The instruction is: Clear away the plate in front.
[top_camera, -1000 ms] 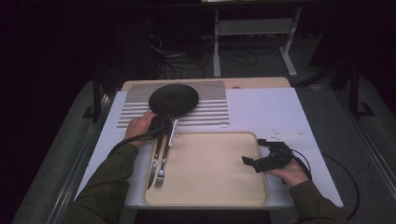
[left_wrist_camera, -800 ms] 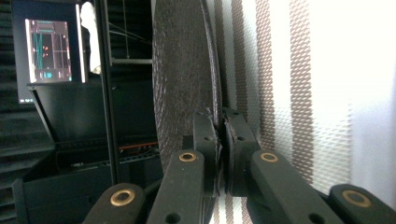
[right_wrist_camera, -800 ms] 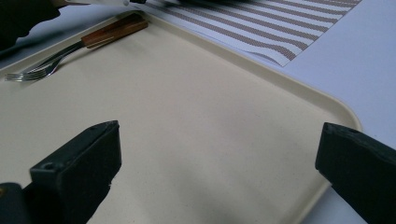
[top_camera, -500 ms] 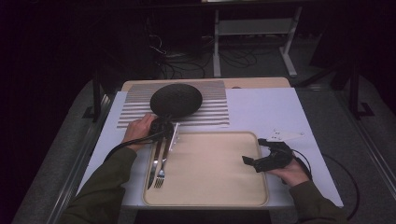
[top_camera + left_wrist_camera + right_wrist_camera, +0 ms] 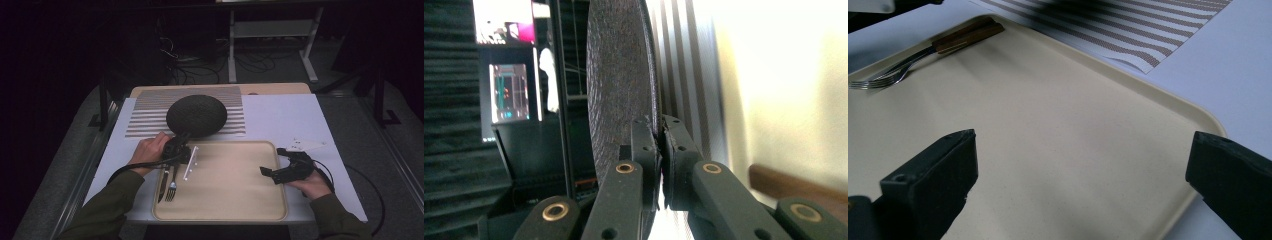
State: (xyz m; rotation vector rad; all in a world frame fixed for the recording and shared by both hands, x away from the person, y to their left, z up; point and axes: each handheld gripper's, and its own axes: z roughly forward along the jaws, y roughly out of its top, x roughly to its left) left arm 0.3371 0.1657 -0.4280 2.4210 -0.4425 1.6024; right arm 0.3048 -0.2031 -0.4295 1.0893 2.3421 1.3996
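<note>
Left hand-held gripper (image 5: 184,142) pinches the dark round mat (image 5: 196,116) by its near rim, above the striped placemat (image 5: 150,117); thin, light, probably floppy. Right hand-held gripper (image 5: 272,172) gapes empty over the tray (image 5: 230,212).

We see a dark room beyond the far edge of the white table (image 5: 280,115). A pale metal stand (image 5: 272,35) rises behind it, with loose cables (image 5: 200,67) on the grey floor (image 5: 65,165) near its legs. In the left gripper view a lit monitor (image 5: 509,92) glows against ribbed black wall panels (image 5: 449,150).
</note>
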